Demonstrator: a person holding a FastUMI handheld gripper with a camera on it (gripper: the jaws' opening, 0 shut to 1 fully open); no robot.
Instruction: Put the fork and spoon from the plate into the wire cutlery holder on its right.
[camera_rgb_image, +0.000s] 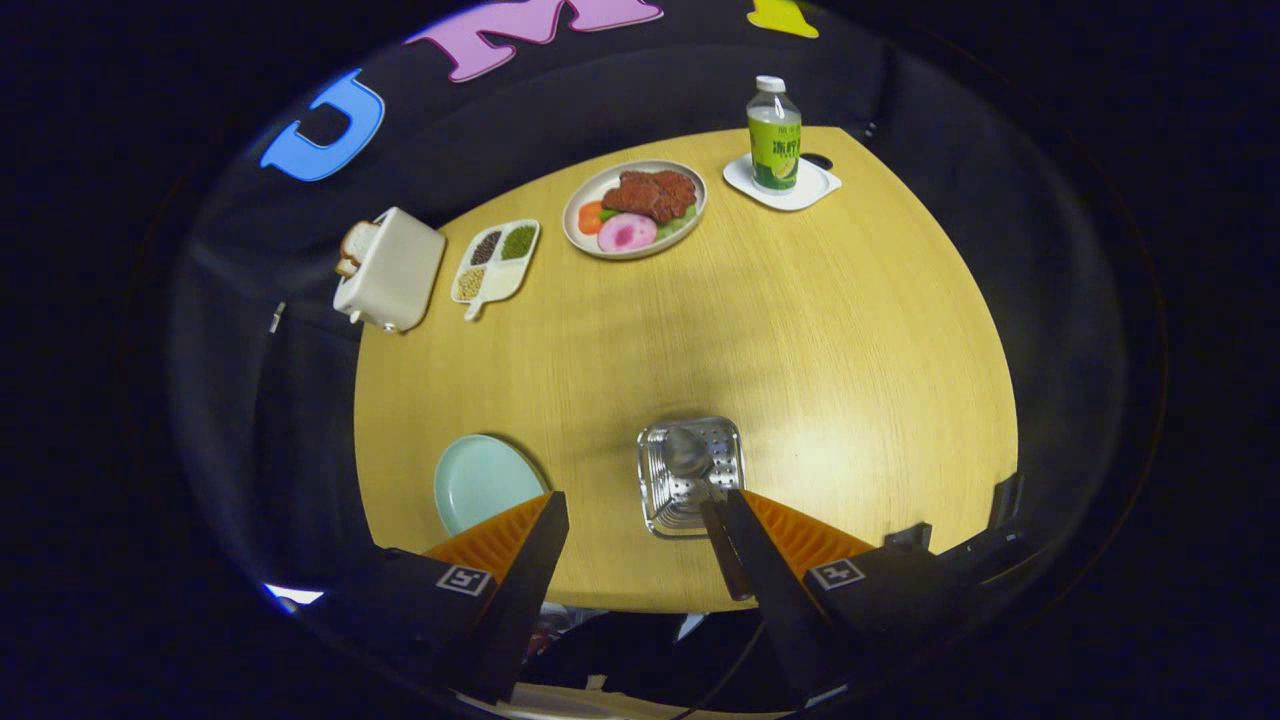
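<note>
A: Left to right, quick. Far left?
B: Toaster, boxy, cream, smooth, bread slice sticking out of its far end, at the table's left edge. Just beside it a tray, white, four compartments with dark, green and tan grains, short handle toward us.
A: Next?
B: Dish, round, pale rim, holds ridged brown meat, a pink slice, orange piece, green leaf. Then a bottle, green label, white cap, upright on a white rounded-square coaster at the far right corner.
A: Near side?
B: Plate, round, matte light blue-green, partly behind the left finger; what I can see of it is bare. Well right of it the holder, shiny metal, squarish, perforated bottom, wire sides. Spoon sits inside, bowl end toward the far side. A dark flat handle runs along the right finger's inner edge down from the holder; can't tell if it's the fork.
A: Gripper?
B: Gripper above the table's near edge, fingers spread wide, nothing pressed between them. Ribbed inner pads, square markers on both fingers. Holder just ahead of the right finger.
A: Surface, room?
B: Table, light wood grain, rounded outline, glare patch right of the holder. Black cloth wall behind and around.
</note>
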